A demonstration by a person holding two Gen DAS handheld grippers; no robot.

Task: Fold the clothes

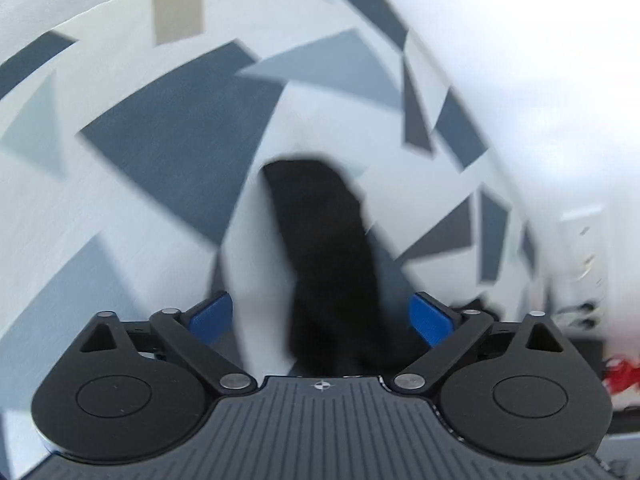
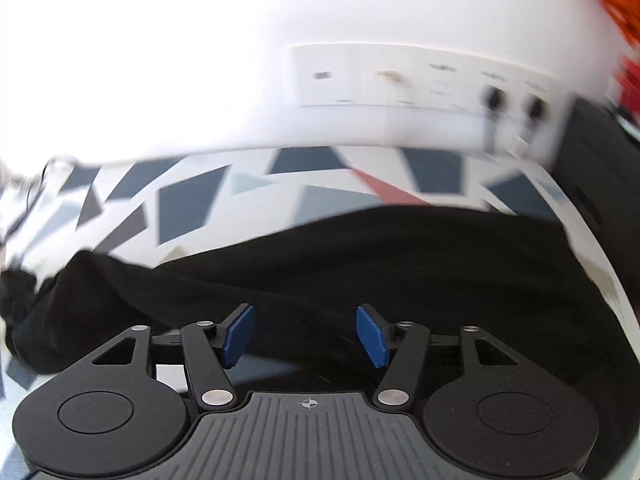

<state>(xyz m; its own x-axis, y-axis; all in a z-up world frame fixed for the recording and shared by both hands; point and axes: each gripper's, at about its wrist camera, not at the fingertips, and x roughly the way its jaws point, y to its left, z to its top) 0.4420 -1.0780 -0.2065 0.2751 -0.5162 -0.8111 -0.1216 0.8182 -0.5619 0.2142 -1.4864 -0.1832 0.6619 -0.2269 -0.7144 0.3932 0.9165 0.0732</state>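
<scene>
A black garment (image 2: pixel 360 252) lies spread over a white cover printed with grey and blue triangles (image 2: pixel 192 204). In the right wrist view it fills the lower half, bunched at the left end. My right gripper (image 2: pixel 306 336) hovers over it, its blue pads (image 2: pixel 240 336) apart and pressing on nothing. In the left wrist view a narrow strip of the black garment (image 1: pixel 320 232) runs up from under the gripper across the patterned cover (image 1: pixel 168 136). My left gripper (image 1: pixel 322 318) stands wide open, with the strip between its pads (image 1: pixel 210 318) but untouched. Both views are blurred.
A white wall rises just behind the cover, with a socket panel (image 2: pixel 420 76) holding two dark plugs (image 2: pixel 494 100). The same panel (image 1: pixel 580 240) shows at the right of the left wrist view. A red object (image 1: pixel 618 376) sits low right; red-orange things (image 2: pixel 628 76) sit at the far right.
</scene>
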